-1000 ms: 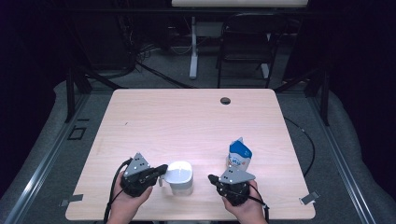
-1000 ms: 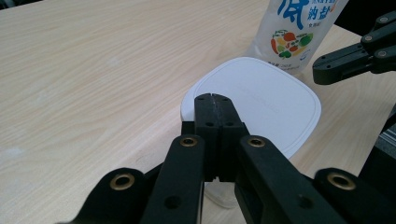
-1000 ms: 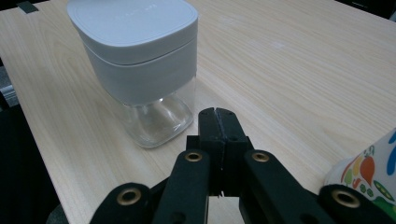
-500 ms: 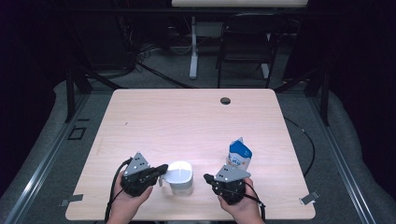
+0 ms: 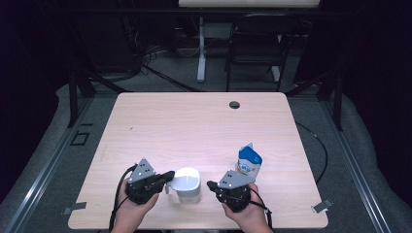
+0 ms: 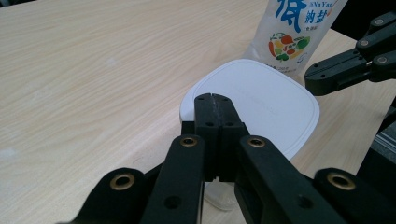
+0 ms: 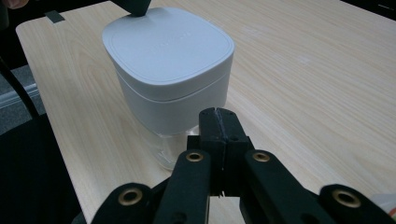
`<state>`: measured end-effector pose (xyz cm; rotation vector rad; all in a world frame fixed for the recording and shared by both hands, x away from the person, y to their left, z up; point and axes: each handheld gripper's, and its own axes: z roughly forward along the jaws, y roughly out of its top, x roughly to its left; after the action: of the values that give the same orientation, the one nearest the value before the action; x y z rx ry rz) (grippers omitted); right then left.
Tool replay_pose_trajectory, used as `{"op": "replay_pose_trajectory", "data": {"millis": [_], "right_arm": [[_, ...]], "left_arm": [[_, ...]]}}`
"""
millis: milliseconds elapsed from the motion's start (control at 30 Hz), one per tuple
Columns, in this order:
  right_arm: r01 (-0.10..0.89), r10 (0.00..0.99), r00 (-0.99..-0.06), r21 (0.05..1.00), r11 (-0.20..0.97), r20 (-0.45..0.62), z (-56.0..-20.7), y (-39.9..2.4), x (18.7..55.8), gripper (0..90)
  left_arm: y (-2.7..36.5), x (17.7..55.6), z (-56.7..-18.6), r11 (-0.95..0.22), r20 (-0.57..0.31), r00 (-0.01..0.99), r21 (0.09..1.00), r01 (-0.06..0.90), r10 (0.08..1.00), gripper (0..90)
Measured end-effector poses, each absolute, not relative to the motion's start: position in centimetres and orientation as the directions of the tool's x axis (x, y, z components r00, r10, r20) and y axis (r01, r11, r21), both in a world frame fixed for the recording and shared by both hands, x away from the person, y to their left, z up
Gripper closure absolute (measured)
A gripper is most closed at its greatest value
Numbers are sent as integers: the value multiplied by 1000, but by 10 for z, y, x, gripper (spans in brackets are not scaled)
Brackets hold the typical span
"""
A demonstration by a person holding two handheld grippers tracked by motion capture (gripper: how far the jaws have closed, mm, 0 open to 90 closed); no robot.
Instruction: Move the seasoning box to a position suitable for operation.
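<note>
A white square-lidded container [image 5: 186, 184] stands near the table's front edge, between my two grippers. Its lid [image 6: 261, 100] [image 7: 167, 43] looks closed over a clear base. My left gripper [image 5: 168, 175] [image 6: 213, 96] is shut with nothing in it, its tips at the lid's left edge. My right gripper [image 5: 211, 185] [image 7: 217, 111] is also shut and empty, pointing at the container's right side from a short gap. A blue and white pouch [image 5: 248, 162] [image 6: 299, 32] stands upright just behind the right gripper.
The wooden table [image 5: 194, 126] has a round cable hole [image 5: 234, 104] near its far edge. Black tape marks [image 5: 321, 206] sit at the front corners. Chairs and desk legs stand on the dark floor beyond the table.
The right gripper has drawn slightly back toward the front edge and left, away from the pouch. The left gripper and the container have stayed put.
</note>
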<state>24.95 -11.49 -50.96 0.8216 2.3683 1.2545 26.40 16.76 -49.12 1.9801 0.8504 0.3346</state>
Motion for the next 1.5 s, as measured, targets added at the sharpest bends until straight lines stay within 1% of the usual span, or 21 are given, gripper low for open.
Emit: {"op": "replay_pose_trajectory", "data": {"millis": [333, 733, 1500], "right_arm": [[327, 609, -793, 827, 457, -23, -516, -103, 250, 900], [323, 606, -795, 831, 452, -21, -518, -98, 251, 900], [306, 598, -801, 837, 454, -31, -508, -94, 252, 900]], "left_arm": [[169, 264, -491, -322, -112, 717, 838, 440, 688, 900], [171, 264, -492, -318, -112, 712, 838, 442, 693, 900], [174, 264, -492, -316, -118, 709, 836, 449, 696, 900]]}}
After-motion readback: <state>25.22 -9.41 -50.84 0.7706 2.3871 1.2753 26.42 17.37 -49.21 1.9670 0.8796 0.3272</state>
